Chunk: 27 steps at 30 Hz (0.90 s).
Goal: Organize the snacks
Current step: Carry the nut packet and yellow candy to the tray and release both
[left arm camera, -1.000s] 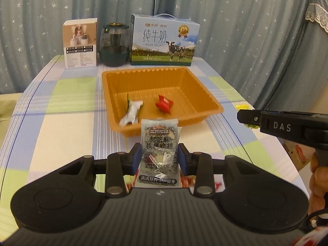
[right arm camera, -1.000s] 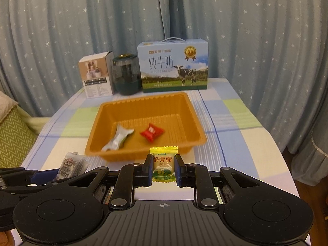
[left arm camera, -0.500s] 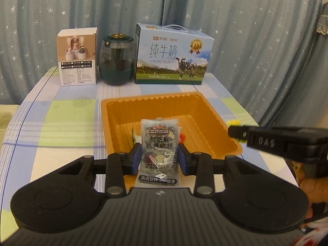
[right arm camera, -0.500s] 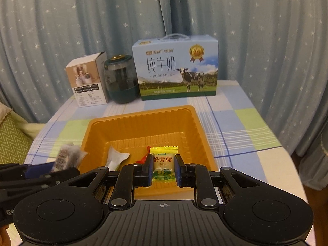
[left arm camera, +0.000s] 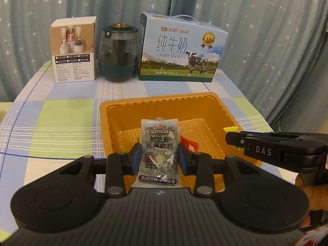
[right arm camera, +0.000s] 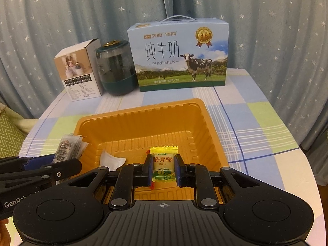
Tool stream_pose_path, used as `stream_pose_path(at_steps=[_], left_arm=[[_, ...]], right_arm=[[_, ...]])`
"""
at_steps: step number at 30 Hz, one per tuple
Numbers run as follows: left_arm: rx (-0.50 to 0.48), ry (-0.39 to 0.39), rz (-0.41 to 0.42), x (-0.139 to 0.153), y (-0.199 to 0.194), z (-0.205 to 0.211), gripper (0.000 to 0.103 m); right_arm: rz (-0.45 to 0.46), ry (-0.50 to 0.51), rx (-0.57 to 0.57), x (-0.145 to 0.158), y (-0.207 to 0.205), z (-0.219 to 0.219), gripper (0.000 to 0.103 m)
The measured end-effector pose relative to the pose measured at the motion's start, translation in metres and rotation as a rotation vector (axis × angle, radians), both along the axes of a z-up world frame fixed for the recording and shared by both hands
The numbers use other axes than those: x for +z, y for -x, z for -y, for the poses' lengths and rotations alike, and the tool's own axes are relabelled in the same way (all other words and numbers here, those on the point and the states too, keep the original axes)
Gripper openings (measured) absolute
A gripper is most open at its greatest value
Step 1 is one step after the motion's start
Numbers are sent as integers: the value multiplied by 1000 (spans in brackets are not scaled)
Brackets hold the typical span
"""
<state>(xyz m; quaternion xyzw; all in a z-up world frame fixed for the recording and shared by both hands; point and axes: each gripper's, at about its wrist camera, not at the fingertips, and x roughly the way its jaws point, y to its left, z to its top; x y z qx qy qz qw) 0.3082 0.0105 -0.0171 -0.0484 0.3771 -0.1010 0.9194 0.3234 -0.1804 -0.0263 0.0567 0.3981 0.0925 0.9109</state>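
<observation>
Left wrist view. Left gripper [left arm camera: 159, 160] pinches a clear sesame-cake packet [left arm camera: 158, 153] between its blue pads; dark speckled contents, black label band, white strip with print at the near end. Its long axis runs near-to-far along the fingers, far end standing upright over the near part of the orange tray [left arm camera: 215, 110]. A red wrapped candy [left arm camera: 189, 145] lies on the tray floor just right of the packet. The right gripper [left arm camera: 232, 138] enters from the right above the tray's right side, with a yellow edge of wrapper showing at its tip. The tray sits on the checked worktop [left arm camera: 61, 119]; far behind stand a small white box [left arm camera: 74, 50], a dark green jar [left arm camera: 117, 53] and a milk carton [left arm camera: 180, 49].

Right wrist view. Right gripper [right arm camera: 163, 169], jaws nearly together, pinches a yellow candy [right arm camera: 163, 164]: yellow crimped far end, white middle with characters, green picture near. Long axis runs near-to-far, crimped end pointing far, held above the tray's [right arm camera: 143, 112] near half. A white wrapper [right arm camera: 111, 161] lies on the tray floor to the left.
</observation>
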Motion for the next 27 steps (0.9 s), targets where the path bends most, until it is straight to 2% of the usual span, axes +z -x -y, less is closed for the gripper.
stream_pose_path(at_steps=[4, 6, 9, 18, 25, 26, 27], left_arm=[[7, 18, 9, -6, -5, 0, 35], [7, 4, 25, -7, -5, 2, 39], [-9, 5, 34, -5, -3, 3, 41], [10, 28, 29, -1, 14, -12, 41], [35, 43, 33, 0, 32, -23, 46], [39, 43, 33, 0, 34, -25, 46], [45, 42, 32, -1, 37, -27, 46]], right_arm=[[-12, -2, -4, -5, -3, 2, 21], [-18, -6, -6, -6, -3, 3, 21], [-22, -11, -7, -7, -3, 4, 21], [-20, -30, 2, -4, -3, -1, 21], [9, -57, 35, 1, -7, -9, 22], [17, -63, 41, 1, -7, -10, 23], [23, -65, 42, 2, -6, -11, 39]])
